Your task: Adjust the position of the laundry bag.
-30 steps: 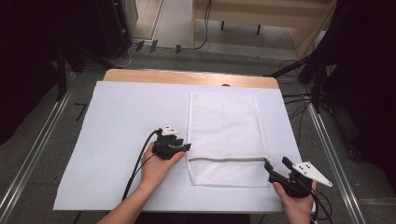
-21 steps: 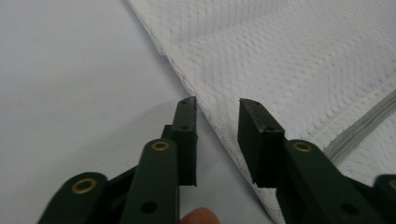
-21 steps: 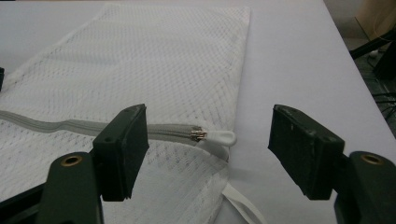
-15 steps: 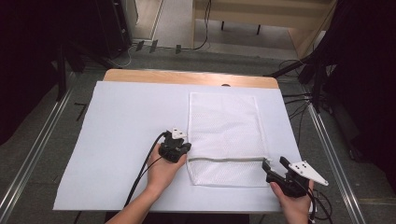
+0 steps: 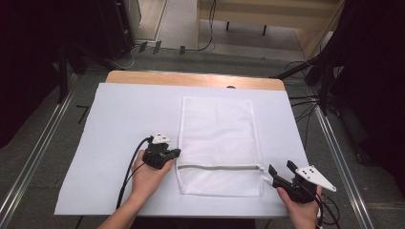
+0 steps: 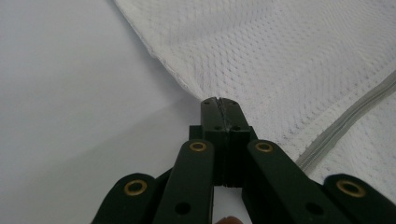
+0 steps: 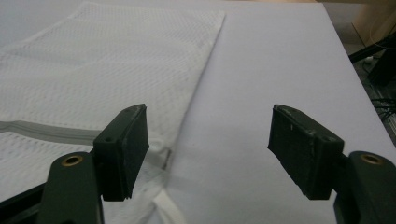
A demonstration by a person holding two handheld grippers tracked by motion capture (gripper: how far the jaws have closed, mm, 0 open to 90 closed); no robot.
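A white mesh bag lies flat on the white-covered table, its grey zipper running across near the front end. My left gripper is shut on the bag's left edge just above the zipper; in the left gripper view the closed jaws pinch the fabric hem of the mesh bag. My right gripper stands open just right of the bag's front right corner. In the right gripper view the zipper's end sits beside the left fingertip, apart from it.
The table's wooden back edge shows beyond the white cover. Cables and dark stands crowd the floor to the right, and metal rails run along both sides. Bare white cover lies left of the bag.
The left gripper has drawn the mesh bag a little to the left across the table. The right gripper has stayed open in nearly the same place.
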